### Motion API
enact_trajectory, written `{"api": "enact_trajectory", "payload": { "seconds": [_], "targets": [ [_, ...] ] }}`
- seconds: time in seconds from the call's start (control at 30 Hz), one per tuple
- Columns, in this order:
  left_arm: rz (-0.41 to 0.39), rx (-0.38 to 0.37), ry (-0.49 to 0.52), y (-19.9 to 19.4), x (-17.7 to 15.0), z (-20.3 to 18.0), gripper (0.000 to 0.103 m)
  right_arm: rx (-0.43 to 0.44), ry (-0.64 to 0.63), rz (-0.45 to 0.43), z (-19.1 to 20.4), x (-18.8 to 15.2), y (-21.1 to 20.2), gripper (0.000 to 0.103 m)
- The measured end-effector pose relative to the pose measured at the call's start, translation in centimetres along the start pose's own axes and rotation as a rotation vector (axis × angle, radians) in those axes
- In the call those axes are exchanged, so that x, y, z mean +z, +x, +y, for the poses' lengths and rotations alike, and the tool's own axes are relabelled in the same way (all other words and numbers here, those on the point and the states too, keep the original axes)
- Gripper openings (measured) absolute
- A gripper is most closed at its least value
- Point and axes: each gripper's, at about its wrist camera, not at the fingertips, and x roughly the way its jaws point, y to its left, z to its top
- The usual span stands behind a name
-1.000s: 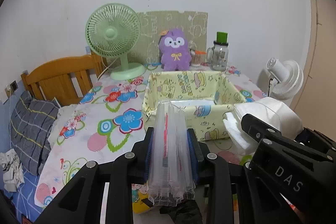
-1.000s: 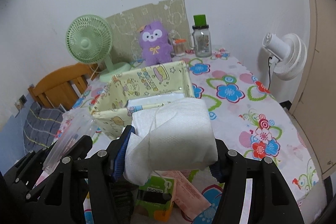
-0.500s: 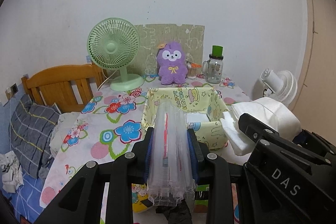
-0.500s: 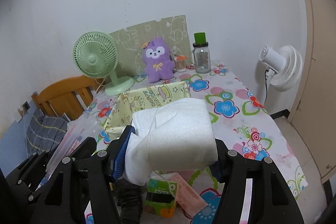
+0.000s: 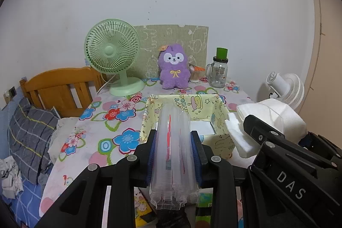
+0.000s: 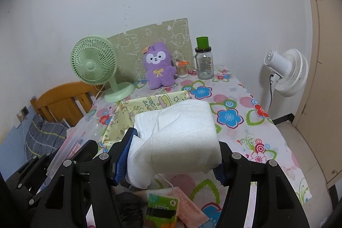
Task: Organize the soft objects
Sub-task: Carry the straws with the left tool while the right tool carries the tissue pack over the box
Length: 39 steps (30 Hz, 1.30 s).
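My left gripper (image 5: 173, 156) is shut on a clear plastic packet (image 5: 173, 155) with red markings, held above the near table edge. My right gripper (image 6: 174, 150) is shut on a bulky white tissue pack (image 6: 177, 138); it also shows in the left wrist view (image 5: 269, 121). A yellow cartoon-print fabric box (image 5: 220, 110) stands open ahead of both grippers on the flowered tablecloth, with something white inside; its rim shows in the right wrist view (image 6: 149, 102). A purple plush toy (image 5: 174, 66) sits at the back by the wall.
A green desk fan (image 5: 112, 57), a glass jar with green lid (image 5: 219, 72) and a patterned board (image 5: 192, 37) stand at the back. A white floor fan (image 6: 286, 72) is right. A wooden chair (image 5: 57, 87) and bedding are left. Small packets (image 6: 166, 208) lie below the grippers.
Both grippers have pulled back and risen from the yellow box, still holding their loads. The box and back objects look farther away.
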Motion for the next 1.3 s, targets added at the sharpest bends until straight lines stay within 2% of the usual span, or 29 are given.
{"api": "enact_trajectory", "payload": {
  "seconds": [1.03,1.3],
  "targets": [
    [0.053,0.017,-0.009,10.7,5.1,0.9,0.03,-0.019,-0.048,0.003,1.2,5.2,10.6,0.066],
    [0.071,0.043,0.012,14.1,5.8,1.3,0.032,-0.021,-0.066,0.021,1.6,6.0,14.1,0.066]
  ]
}}
